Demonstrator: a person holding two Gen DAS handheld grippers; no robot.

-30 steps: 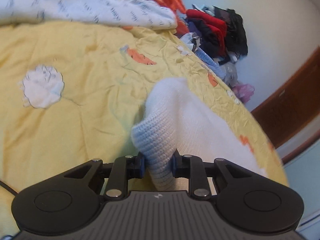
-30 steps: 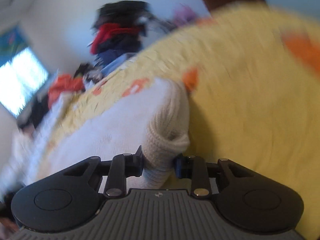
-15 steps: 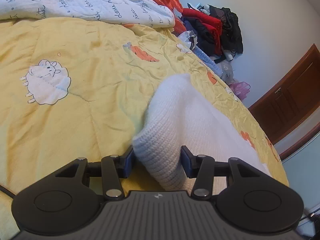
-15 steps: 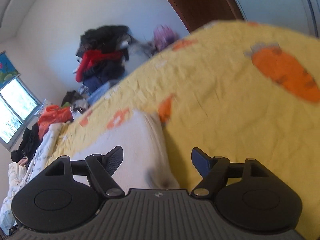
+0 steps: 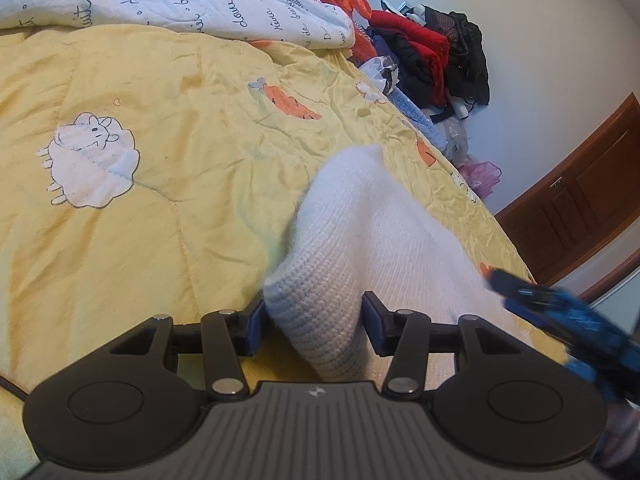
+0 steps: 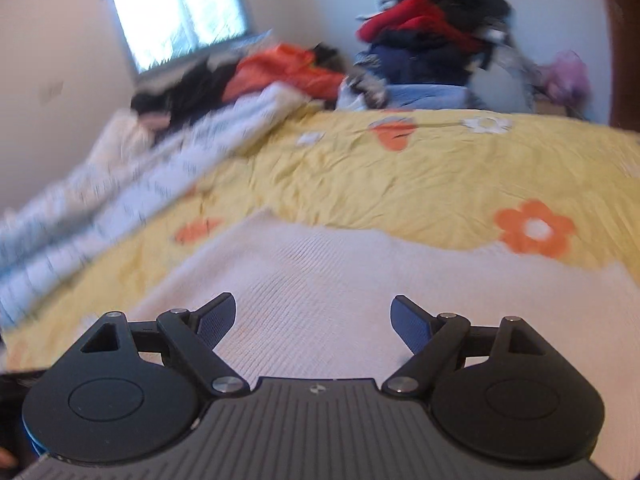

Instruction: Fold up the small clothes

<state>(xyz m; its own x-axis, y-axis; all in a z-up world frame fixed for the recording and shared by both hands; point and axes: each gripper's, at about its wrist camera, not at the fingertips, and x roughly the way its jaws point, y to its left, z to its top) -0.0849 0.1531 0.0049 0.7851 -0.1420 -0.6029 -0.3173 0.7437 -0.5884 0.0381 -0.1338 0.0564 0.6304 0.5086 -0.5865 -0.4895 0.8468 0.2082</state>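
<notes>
Now that both tongs have let go of the white knitted garment (image 5: 360, 240), the fold seems laid down on the yellow quilt (image 5: 160, 220). The left gripper (image 5: 314, 326) has opened only partly; a bulging fold of knit is between its pads, and I cannot tell if the pads touch it. The right gripper (image 6: 314, 320) has just opened wide, with nothing between its jaws, and hangs above the flat knit. There is much free quilt on the far side; the white lettered blanket (image 5: 180, 0) and the clothes pile (image 6: 432, 28) are well apart.
</notes>
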